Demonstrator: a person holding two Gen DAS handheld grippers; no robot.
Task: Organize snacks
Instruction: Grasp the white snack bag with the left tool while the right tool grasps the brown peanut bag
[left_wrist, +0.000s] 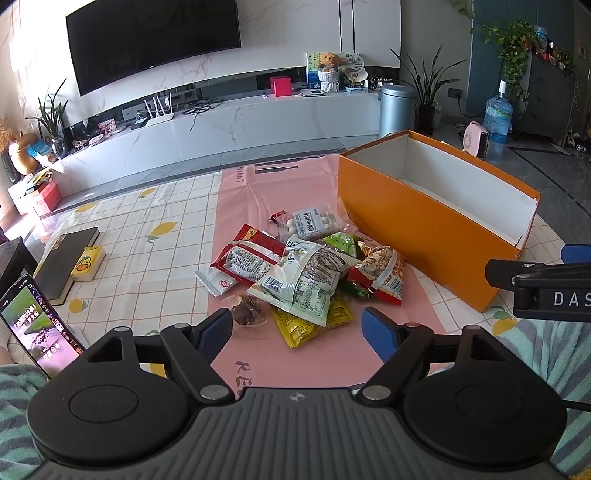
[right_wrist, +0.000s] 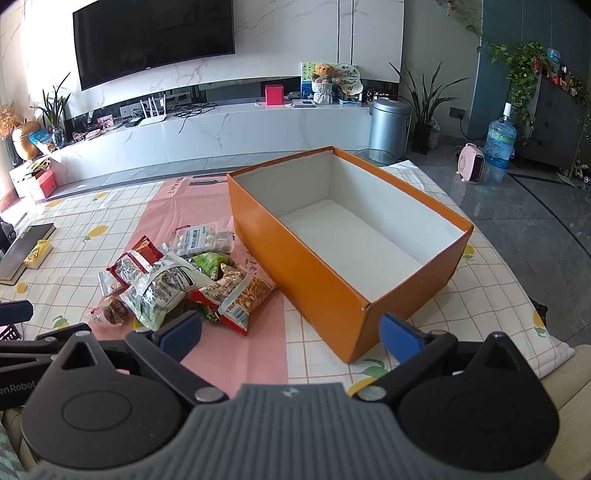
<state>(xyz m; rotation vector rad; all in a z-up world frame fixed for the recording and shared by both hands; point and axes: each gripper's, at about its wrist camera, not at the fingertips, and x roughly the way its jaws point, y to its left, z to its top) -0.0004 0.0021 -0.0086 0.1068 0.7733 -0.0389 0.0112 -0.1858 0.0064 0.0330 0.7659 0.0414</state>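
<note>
1. A book and a yellow pack lie touching near the bench's left edge, with bare checked cloth between them and the snacks.
2. The left gripper hovers at the near edge, jaws wide open and empty, just short of the snack pile.
3. The pile sits on the pink mat, beside the box's left wall.
4. The right gripper hangs with jaws spread, empty, before the box's near corner.
5. The orange box is open and empty, its far end near the bench's right edge.
</note>
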